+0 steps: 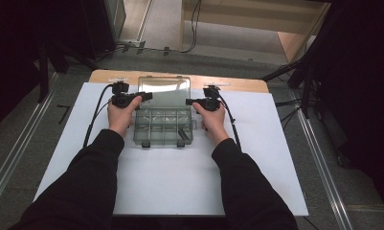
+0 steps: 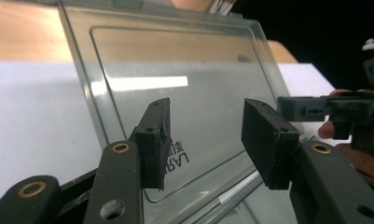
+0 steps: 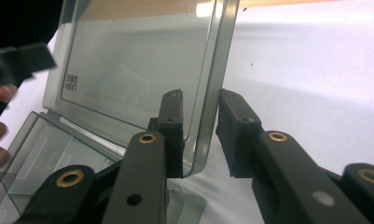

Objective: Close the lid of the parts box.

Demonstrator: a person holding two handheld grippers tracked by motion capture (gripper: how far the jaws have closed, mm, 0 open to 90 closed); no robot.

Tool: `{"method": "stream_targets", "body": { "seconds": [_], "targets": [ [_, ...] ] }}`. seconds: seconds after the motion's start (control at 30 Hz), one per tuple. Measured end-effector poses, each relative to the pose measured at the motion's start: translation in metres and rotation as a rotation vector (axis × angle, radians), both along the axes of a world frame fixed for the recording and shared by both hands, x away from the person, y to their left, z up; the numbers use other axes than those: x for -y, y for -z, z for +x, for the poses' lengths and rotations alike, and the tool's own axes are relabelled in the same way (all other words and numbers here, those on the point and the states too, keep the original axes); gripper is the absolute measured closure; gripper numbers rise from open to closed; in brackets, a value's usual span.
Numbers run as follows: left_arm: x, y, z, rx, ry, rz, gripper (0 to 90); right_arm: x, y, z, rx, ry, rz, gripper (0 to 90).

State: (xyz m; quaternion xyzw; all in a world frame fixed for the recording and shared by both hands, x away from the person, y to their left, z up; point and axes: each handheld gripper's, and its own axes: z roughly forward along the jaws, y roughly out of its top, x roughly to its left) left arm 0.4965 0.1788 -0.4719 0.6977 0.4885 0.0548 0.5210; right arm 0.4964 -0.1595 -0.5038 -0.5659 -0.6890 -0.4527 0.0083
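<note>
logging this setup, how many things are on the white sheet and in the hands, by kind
clear compartment box with its lid open: 1
claws: 2, left claw and right claw
small dark item in a box compartment: 1
total: 4

Wooden table carried a white sheet that covered nearly all of it; bare wood showed only along the far edge. Clear plastic compartment box sat directly on the sheet, far-centre, lid raised.
</note>
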Motion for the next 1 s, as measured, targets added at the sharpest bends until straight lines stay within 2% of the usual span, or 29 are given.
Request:
{"method": "stream_targets", "body": {
  "seconds": [0.03, 0.07, 0.1, 0.17, 0.2, 0.33, 0.4, 0.5, 0.6, 0.7, 0.8, 0.87, 0.9, 0.97, 1.0],
  "targets": [
    [-0.004, -0.001, -0.001, 0.006, -0.017, -0.007, 48.1, 0.000, 0.000, 0.000, 0.002, 0.001, -0.004, 72.2],
    [-0.007, -0.002, -0.001, 0.003, -0.029, -0.005, 48.0, 0.001, -0.001, -0.001, 0.008, 0.012, -0.018, 77.6],
    [-0.010, -0.002, 0.000, -0.003, -0.043, -0.001, 47.0, 0.001, -0.001, -0.002, 0.016, 0.009, -0.040, 78.0],
    [-0.014, 0.001, 0.002, -0.031, -0.055, 0.010, 45.1, -0.002, 0.001, -0.003, 0.018, 0.004, -0.079, 78.4],
    [-0.015, 0.003, 0.003, -0.045, -0.063, 0.028, 43.8, -0.003, 0.001, -0.003, 0.024, 0.007, -0.086, 78.6],
    [-0.013, 0.014, 0.006, -0.117, -0.075, 0.050, 42.5, -0.002, 0.002, -0.003, 0.016, 0.013, -0.071, 78.8],
    [-0.011, 0.017, 0.007, -0.137, -0.076, 0.058, 40.6, -0.001, 0.001, -0.003, 0.010, 0.019, -0.050, 77.5],
    [-0.009, 0.021, 0.007, -0.168, -0.069, 0.057, 37.8, 0.004, 0.000, -0.001, 0.004, 0.023, 0.036, 61.8],
    [-0.005, 0.023, 0.007, -0.187, -0.061, 0.069, 35.7, 0.004, 0.000, 0.001, -0.008, 0.024, 0.073, 50.5],
    [-0.004, 0.025, 0.007, -0.206, -0.061, 0.070, 34.3, 0.002, 0.004, 0.002, -0.043, 0.024, 0.073, 44.0],
    [-0.003, 0.028, 0.008, -0.248, -0.061, 0.073, 32.9, -0.001, 0.009, 0.003, -0.058, 0.019, 0.070, 41.7],
    [-0.003, 0.028, 0.007, -0.250, -0.054, 0.078, 31.0, -0.004, 0.012, 0.004, -0.084, 0.021, 0.090, 41.8],
    [-0.002, 0.028, 0.007, -0.251, -0.053, 0.077, 30.9, -0.005, 0.013, 0.004, -0.079, 0.021, 0.088, 41.7],
    [-0.001, 0.028, 0.007, -0.260, -0.047, 0.063, 30.8, -0.009, 0.014, 0.005, -0.101, 0.020, 0.074, 41.7],
    [-0.001, 0.028, 0.007, -0.256, -0.044, 0.069, 32.3, -0.010, 0.014, 0.005, -0.098, 0.021, 0.080, 42.3]
  ]
}}
